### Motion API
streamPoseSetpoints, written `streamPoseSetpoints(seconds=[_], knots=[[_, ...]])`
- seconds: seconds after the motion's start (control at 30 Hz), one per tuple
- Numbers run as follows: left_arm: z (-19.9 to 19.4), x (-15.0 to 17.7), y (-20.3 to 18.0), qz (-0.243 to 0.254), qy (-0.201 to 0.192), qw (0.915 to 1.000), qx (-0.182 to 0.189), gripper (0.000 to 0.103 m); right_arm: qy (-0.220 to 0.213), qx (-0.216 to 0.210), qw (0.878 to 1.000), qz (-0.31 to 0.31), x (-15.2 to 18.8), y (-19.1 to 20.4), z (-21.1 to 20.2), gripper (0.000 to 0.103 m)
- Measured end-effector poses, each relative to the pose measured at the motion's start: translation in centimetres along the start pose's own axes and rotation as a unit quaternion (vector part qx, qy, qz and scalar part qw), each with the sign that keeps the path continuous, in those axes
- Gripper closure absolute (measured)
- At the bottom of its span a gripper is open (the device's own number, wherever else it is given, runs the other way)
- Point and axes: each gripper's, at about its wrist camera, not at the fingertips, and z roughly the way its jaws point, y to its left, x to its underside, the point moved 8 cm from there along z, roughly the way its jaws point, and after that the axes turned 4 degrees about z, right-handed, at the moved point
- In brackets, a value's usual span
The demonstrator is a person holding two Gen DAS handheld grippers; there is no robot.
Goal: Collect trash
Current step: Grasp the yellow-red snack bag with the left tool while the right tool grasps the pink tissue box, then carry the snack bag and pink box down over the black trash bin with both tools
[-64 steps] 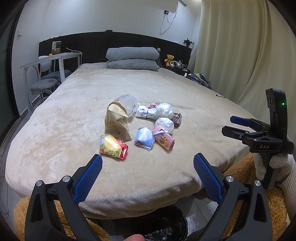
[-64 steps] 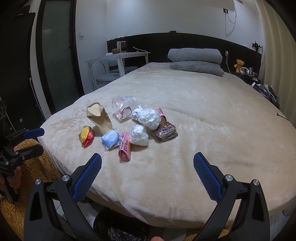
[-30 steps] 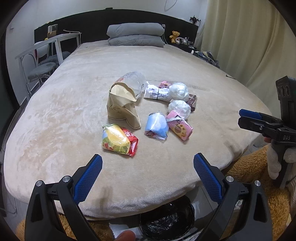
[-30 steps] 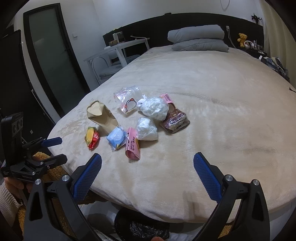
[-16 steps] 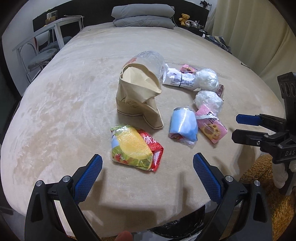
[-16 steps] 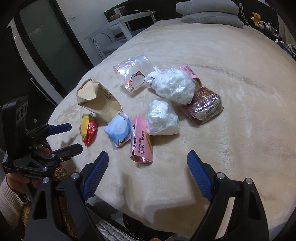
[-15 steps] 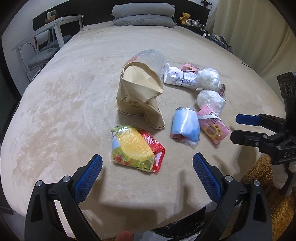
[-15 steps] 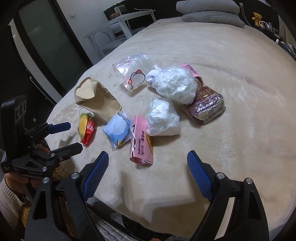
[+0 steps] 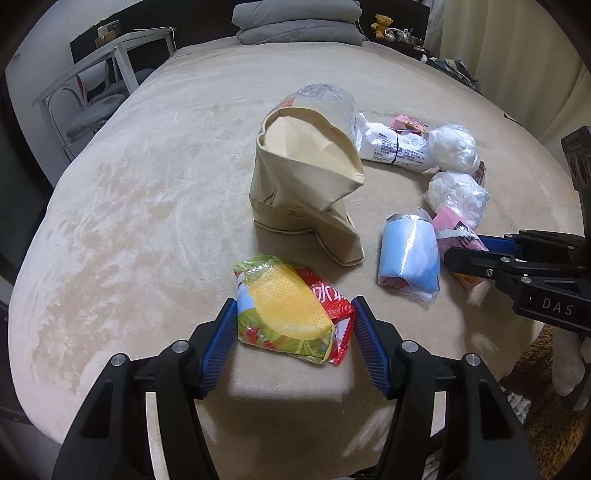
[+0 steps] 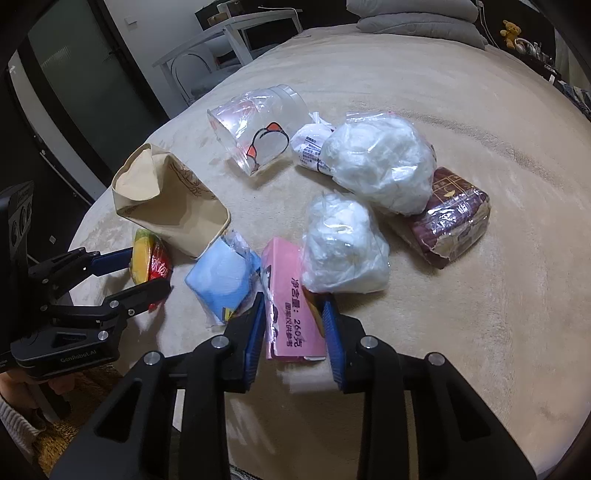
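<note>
Several pieces of trash lie on the beige bed point(image 9: 147, 184). My left gripper point(image 9: 293, 306) is closing its jaws on a yellow, green and red snack packet point(image 9: 284, 314), and both blue pads touch its sides. From the right wrist view the left gripper point(image 10: 149, 271) pinches that snack packet point(image 10: 144, 251). My right gripper point(image 10: 293, 301) is shut on a flat pink packet point(image 10: 291, 332), which still rests on the blanket. The right gripper point(image 9: 465, 249) also shows at the right edge of the left wrist view, over the pink packet point(image 9: 448, 223).
A crumpled paper bag point(image 9: 303, 177), a blue pouch point(image 9: 410, 258), two white plastic bundles point(image 10: 380, 166), a brown packet point(image 10: 450, 218), a white wrapper and a clear cup point(image 10: 258, 129) lie close by. Grey pillows point(image 9: 295, 18) sit far back; a white desk point(image 9: 118, 48) stands left.
Both grippers came forward and down onto the bed. The left jaws closed in around the snack packet, and the right jaws closed onto the pink packet.
</note>
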Motion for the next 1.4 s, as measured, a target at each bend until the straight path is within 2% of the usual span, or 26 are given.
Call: streamPoseSetpoints(seconds=[0.23,0.5,0.9,1.1,1.3,1.4], knots=[[-1.0,0.3,0.0,-0.02,-0.019,0.9996,0.009,0.043,-0.018,-0.019,1.0,0.0,0.7,0.7,-1.5,0.072],[-3.2,0.4,-0.9,-0.032,-0.059,0.9977,0.012,0.043,-0.046,-0.043,0.998,-0.003,1.0,1.8,-3.7,0.073],[-6.5,1.2,-3.4,-0.017,-0.117,0.9923,0.037,0.043,-0.086,-0.077,0.993,0.011,1.8,1.7,-7.6,0.073],[-7.9,1.9,-5.0,-0.017,-0.142,0.9882,0.055,0.043,-0.101,-0.099,0.99,0.025,3.4,1.3,-10.0,0.073],[-8.6,3.5,-6.6,-0.017,-0.147,0.9866,0.068,0.043,-0.106,-0.093,0.989,0.038,5.9,0.1,-11.9,0.073],[-8.7,4.5,-7.3,-0.021,-0.14,0.9869,0.078,0.043,-0.1,-0.074,0.991,0.049,7.5,-0.7,-12.1,0.073]])
